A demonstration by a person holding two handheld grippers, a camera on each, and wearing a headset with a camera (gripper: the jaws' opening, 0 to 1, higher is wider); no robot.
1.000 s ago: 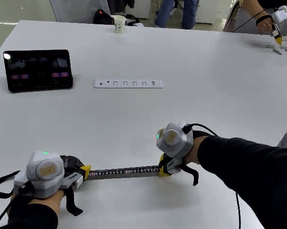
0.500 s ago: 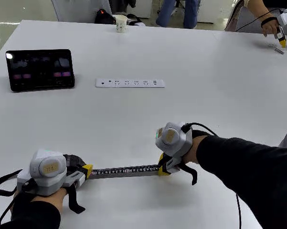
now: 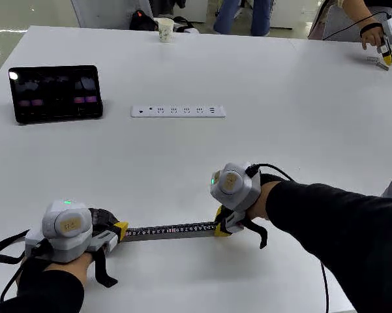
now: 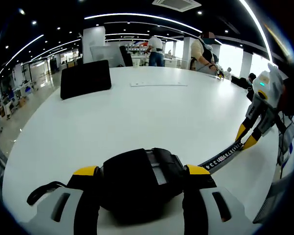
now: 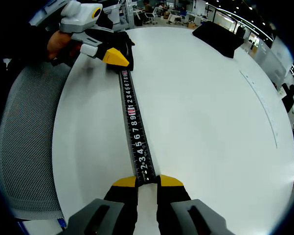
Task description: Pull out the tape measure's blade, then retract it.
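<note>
1. desk — white and wide; it carries every item below.
2. tape measure — black case, resting on the desk near its front edge on the person's left and sitting between the left gripper's jaws.
3. blade — out of the case and lying flat on the desk, numerals up. it runs in a straight line from the case to the right gripper. in the right gripper view the small numbers sit nearest that gripper and climb toward the case.
4. left gripper — yellow-tipped jaws clamped on the case, one on each side. there is a green light on its top, and it is held low at the left of the head view.
5. right gripper — yellow-tipped jaws drawn close together and pinched on the blade's free end. it is tilted down to the desk, with a black sleeve behind it.
6. tablet — dark screen, propped up at the far left of the desk, well apart from the tape measure.
7. power strip — white, lying flat at mid-desk to the right of the tablet.
8. paper cup — upright near the far edge of the desk.
9. another person's hand — at the far right corner of the desk, holding a yellow-tipped tool.
</note>
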